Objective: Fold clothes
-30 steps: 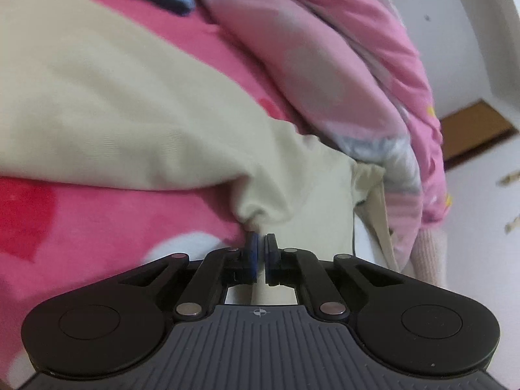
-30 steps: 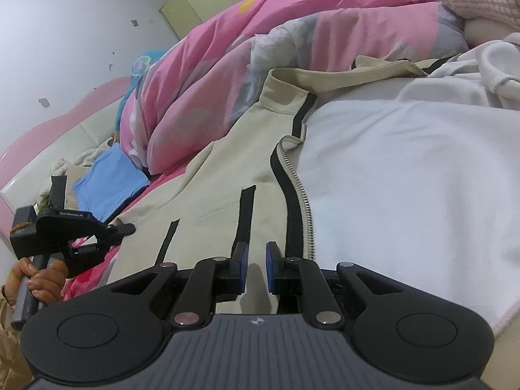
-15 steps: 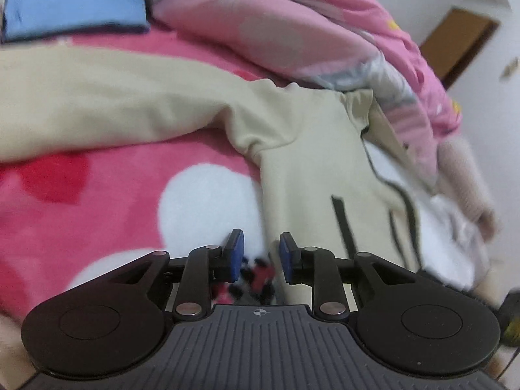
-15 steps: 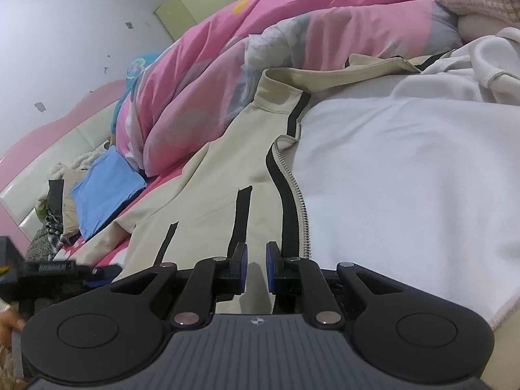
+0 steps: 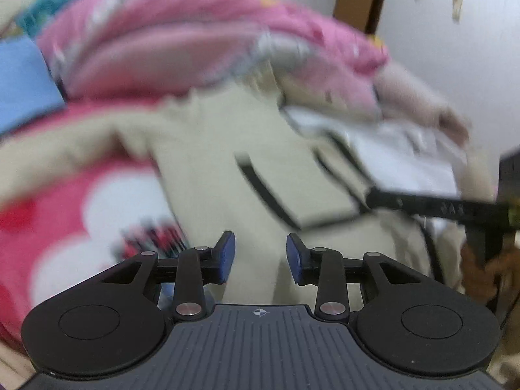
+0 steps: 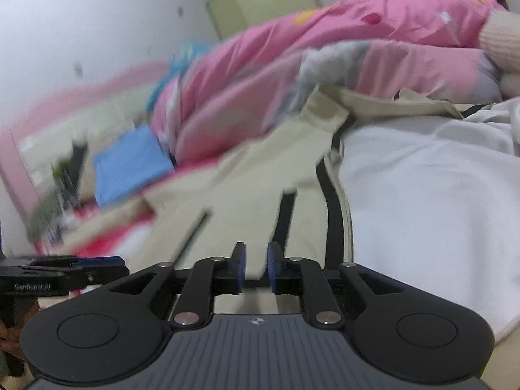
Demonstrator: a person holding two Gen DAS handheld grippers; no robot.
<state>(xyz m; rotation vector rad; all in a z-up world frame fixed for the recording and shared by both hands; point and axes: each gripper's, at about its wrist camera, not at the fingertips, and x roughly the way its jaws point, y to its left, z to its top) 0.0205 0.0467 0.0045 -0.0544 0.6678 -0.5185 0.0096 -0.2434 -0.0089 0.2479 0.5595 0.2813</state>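
With jaws opening and empty, both the left gripper (image 5: 260, 253) and right gripper (image 6: 255, 268) should pinch the beige jacket (image 6: 247, 178) hem at twelve o'clock evenly.

The left gripper (image 6: 97, 268), seen from the right wrist view, bears a blurred brand reading roughly "GenRobot AI".

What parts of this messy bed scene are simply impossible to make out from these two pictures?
- Left wrist view: motion blur smears the pink quilt and the small dark print on the red blanket.
- Left wrist view: the right gripper is cut off by the edge.
- Right wrist view: the beige jacket has its hem hidden behind the gripper body.
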